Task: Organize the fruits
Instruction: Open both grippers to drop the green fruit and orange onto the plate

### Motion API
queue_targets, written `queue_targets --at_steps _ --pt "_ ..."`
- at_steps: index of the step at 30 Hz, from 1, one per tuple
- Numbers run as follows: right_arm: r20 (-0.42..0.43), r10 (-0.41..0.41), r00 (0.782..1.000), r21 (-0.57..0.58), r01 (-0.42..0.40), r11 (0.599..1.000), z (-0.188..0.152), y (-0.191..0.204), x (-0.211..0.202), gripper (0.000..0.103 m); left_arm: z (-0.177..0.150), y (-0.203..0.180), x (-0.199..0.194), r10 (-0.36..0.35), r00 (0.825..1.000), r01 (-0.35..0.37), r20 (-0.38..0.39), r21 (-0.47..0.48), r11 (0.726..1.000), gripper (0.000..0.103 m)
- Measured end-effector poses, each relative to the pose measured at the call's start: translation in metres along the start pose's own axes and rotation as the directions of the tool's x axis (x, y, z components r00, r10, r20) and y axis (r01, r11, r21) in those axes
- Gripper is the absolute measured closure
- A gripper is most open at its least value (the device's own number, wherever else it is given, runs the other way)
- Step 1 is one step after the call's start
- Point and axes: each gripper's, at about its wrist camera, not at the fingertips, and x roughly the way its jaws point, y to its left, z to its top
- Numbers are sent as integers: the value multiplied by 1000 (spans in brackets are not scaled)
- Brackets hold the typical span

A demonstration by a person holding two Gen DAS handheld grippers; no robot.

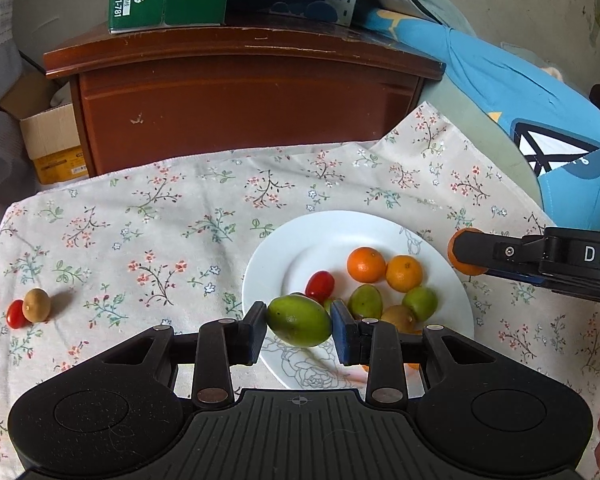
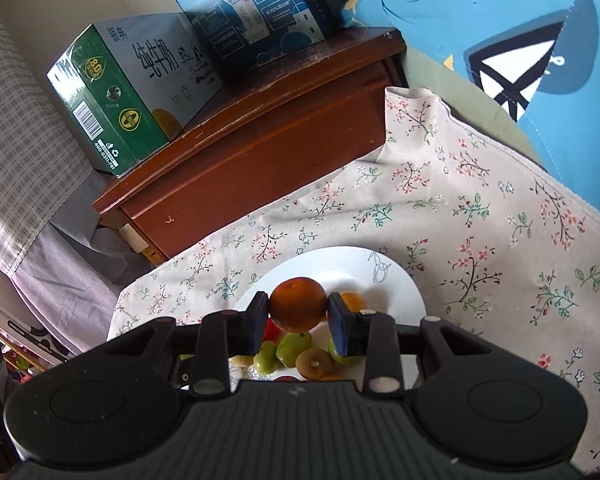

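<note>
Left gripper (image 1: 299, 321) clamps green fruit (image 1: 299, 320), right gripper (image 2: 298, 310) clamps orange (image 2: 298, 303) over mostly loaded plate (image 1: 320, 232); tomato (image 1: 15, 314) and kiwi (image 1: 36, 305) remain.

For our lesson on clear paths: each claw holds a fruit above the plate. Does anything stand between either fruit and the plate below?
Nothing visible blocks either drop. The left claw holds a green fruit over the white plate; the right claw holds an orange. Only fruit already lying on the plate, such as the cherry tomato, crowds the landing spots.
</note>
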Motion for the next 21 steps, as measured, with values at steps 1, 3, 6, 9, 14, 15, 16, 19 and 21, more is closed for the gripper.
queue_targets --at_steps 1,3,6,9,14,15,16,19,21 --pt "-4 1 1000 5 -1 1000 -1 -1 2 70 0 0 1 -2 1000 2 -1 0 1000 71" --pt "-14 4 1000 14 -4 1000 -2 -2 5 70 0 -1 3 -7 1000 7 -6 1 1000 71" --pt "-32 -7 999 29 8 1000 -4 -4 10 70 -2 -3 7 -15 1000 15 -17 6 1000 71" --pt "-46 -13 999 37 15 999 -5 -5 15 70 -3 -5 12 -28 999 28 -28 5 1000 71" --pt "-47 -27 999 34 29 999 -6 -4 20 70 -2 -7 13 -40 999 40 -26 2 999 71" --pt "-45 -28 999 40 30 999 -6 -4 20 68 -2 -7 13 -42 999 42 -25 1 999 70" --pt "-41 -29 999 47 30 998 -5 -5 20 68 -2 -7 11 -42 999 42 -23 -1 999 70" --pt "-27 -26 999 51 27 998 -3 -6 18 67 0 -5 8 -36 999 36 -16 -7 999 70" --pt "-18 -31 999 50 32 998 -3 -6 17 67 1 -3 6 -29 1000 28 -14 -10 1000 70"
